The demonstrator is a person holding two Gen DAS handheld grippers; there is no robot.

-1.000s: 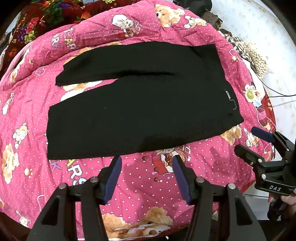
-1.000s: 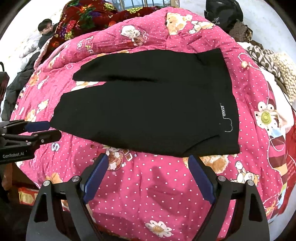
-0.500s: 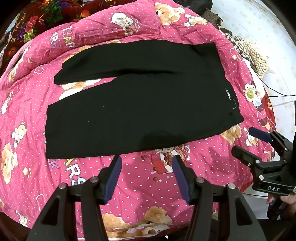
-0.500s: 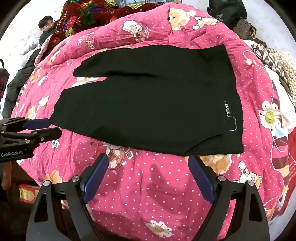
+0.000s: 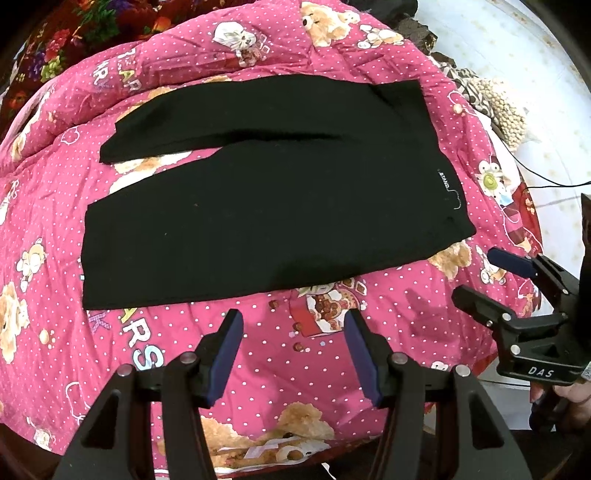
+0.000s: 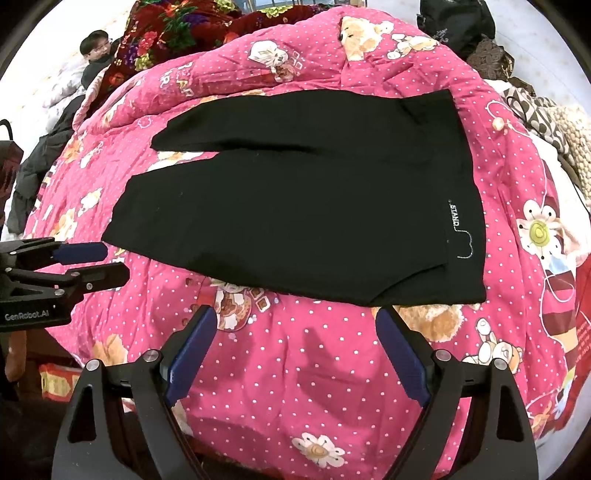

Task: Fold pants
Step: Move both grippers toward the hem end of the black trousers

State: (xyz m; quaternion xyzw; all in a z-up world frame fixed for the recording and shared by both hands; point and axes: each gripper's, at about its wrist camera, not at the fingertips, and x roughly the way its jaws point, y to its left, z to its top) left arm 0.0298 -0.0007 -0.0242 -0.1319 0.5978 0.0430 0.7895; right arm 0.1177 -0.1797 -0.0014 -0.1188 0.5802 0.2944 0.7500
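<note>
Black pants [image 5: 266, 199] lie flat on a pink teddy-bear quilt [image 5: 332, 354], waistband to the right with white "STAND" lettering, the two legs pointing left. They also show in the right wrist view [image 6: 295, 214]. My left gripper [image 5: 293, 323] is open and empty, just short of the near leg's front edge. My right gripper [image 6: 293, 321] is open and empty, just short of the near waist corner. Each gripper shows in the other's view: the right one [image 5: 476, 273] at the right, the left one [image 6: 107, 264] at the left.
The quilt [image 6: 314, 369] covers a bed. A red floral blanket [image 6: 177, 29] lies at the far left. Patterned cloth and a beaded cushion [image 5: 498, 107] lie at the right edge. A person [image 6: 96, 48] lies at the far left. A dark bag [image 6: 454, 18] sits at the back.
Both grippers have drifted slightly closer to the pants. The jaws stay open and the pants have not moved.
</note>
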